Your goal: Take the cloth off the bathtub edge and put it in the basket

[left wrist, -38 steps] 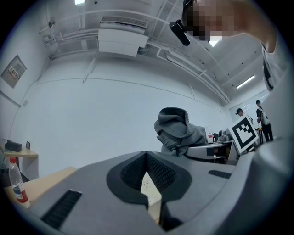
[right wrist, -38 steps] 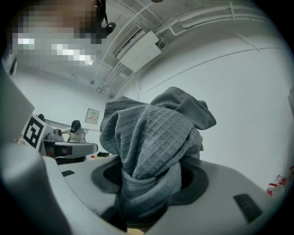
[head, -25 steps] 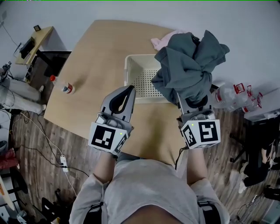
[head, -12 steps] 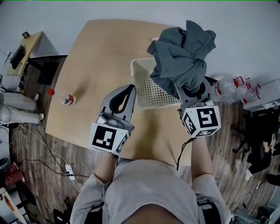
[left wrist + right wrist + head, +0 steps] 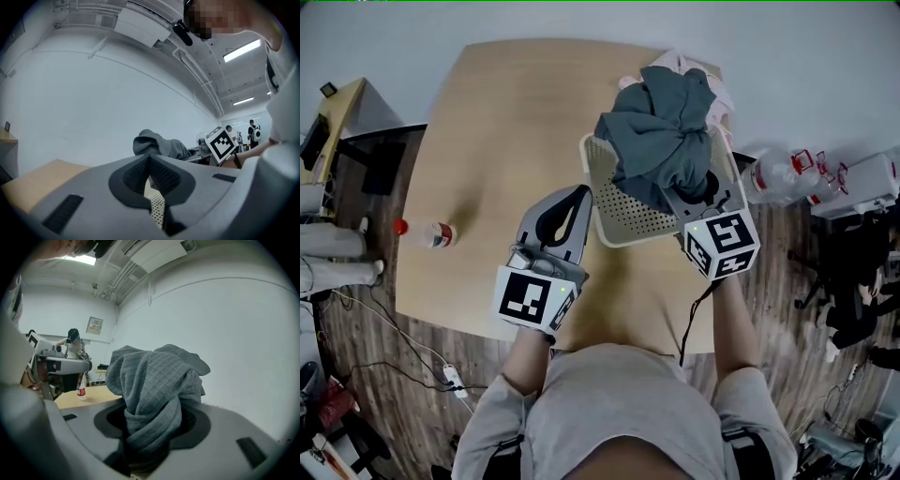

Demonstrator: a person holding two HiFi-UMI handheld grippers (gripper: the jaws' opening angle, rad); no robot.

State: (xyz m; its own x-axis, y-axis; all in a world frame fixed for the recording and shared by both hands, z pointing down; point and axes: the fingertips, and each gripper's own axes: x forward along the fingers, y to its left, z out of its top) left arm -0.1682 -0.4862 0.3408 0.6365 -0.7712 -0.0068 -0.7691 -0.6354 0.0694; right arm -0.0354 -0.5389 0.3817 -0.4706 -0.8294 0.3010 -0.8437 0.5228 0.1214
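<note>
The gray cloth (image 5: 661,131) is pinched tight by the fingers of the right gripper (image 5: 694,192). It has been carried in from the 2 o'clock side of the basket (image 5: 614,202) and is now held right over it. The left gripper (image 5: 577,199), at the basket's 9 o'clock, is pressed together on nothing, so probably only dropping is left.

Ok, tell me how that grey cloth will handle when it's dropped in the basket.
Probably floppy: the grey cloth sits in loose bunched folds. Its waffle weave looks grippy, not slippery. It should slump into the basket rather than bounce.
</note>
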